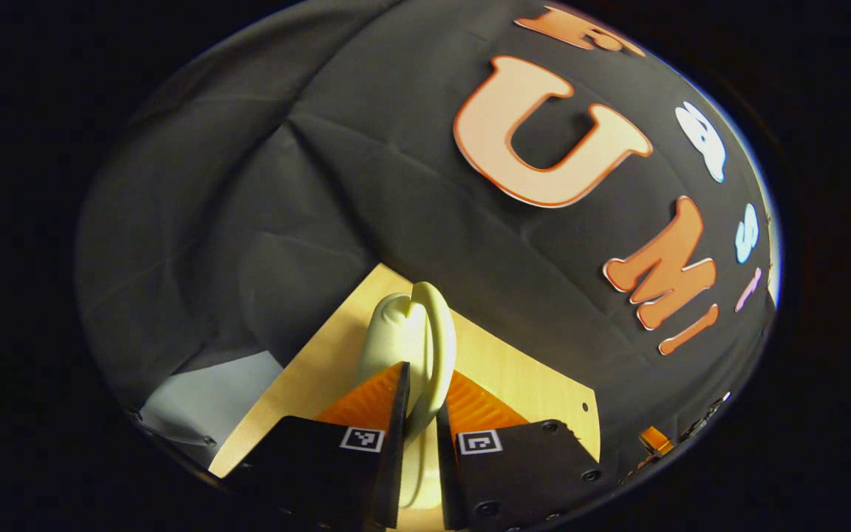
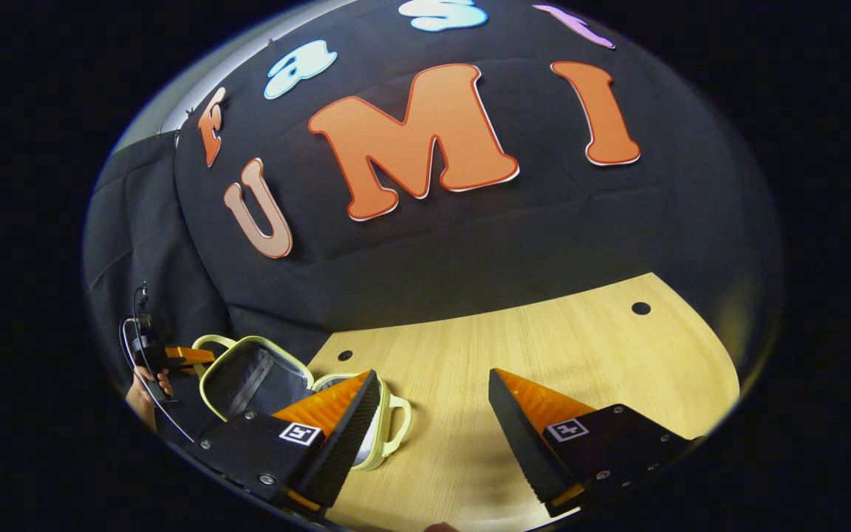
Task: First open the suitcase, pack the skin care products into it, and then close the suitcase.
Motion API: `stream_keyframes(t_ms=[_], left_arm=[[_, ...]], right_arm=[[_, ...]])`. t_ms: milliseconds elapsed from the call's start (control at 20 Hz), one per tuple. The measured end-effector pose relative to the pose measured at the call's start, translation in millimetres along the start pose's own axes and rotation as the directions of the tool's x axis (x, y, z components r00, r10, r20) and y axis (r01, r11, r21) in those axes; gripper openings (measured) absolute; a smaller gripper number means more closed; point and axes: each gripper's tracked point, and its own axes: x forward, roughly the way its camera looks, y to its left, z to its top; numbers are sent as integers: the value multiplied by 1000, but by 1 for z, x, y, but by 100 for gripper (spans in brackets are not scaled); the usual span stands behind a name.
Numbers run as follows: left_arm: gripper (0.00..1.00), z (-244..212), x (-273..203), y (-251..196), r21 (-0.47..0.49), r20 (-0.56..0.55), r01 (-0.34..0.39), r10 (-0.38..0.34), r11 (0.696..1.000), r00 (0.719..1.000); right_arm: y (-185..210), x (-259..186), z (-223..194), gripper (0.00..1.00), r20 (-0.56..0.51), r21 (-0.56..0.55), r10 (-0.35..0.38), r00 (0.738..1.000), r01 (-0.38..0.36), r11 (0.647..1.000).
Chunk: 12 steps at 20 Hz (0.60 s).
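Observation:
A small pale-yellow suitcase (image 2: 366,443) lies open at the left of the wooden table (image 2: 544,347). Its lid (image 2: 255,377) stands raised and shows a dark lining. My left gripper (image 1: 419,414) is shut on the lid's handle (image 1: 440,347), with the pale shell (image 1: 388,332) just behind it. In the right gripper view that same left gripper (image 2: 174,358) sits at the lid's top handle, held by a hand (image 2: 146,388). My right gripper (image 2: 434,375) hangs open over the table, just right of the suitcase base, with nothing between its fingers.
The black cloth wall (image 2: 470,244) closes off the back of the table. Bare wood with two small holes (image 2: 640,308) spreads to the right of the suitcase. A pale floor patch (image 1: 204,399) lies beyond the table's left edge.

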Motion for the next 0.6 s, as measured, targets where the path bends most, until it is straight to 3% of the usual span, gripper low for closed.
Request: stream_keyframes(t_ms=[150,250,600], left_arm=[[23,-11,3,-45,73,-8,39,-39,997,999],[24,-23,3,-81,91,-32,110,-107,990,994],[25,-79,35,-169,129,-127,225,-209,966,970]], right_arm=[[-12,-13,8,95,29,9,-16,999,16,1000],[-19,-19,12,95,55,2,-25,998,25,1000],[-34,-33,6,95,88,0,-51,995,51,999]])
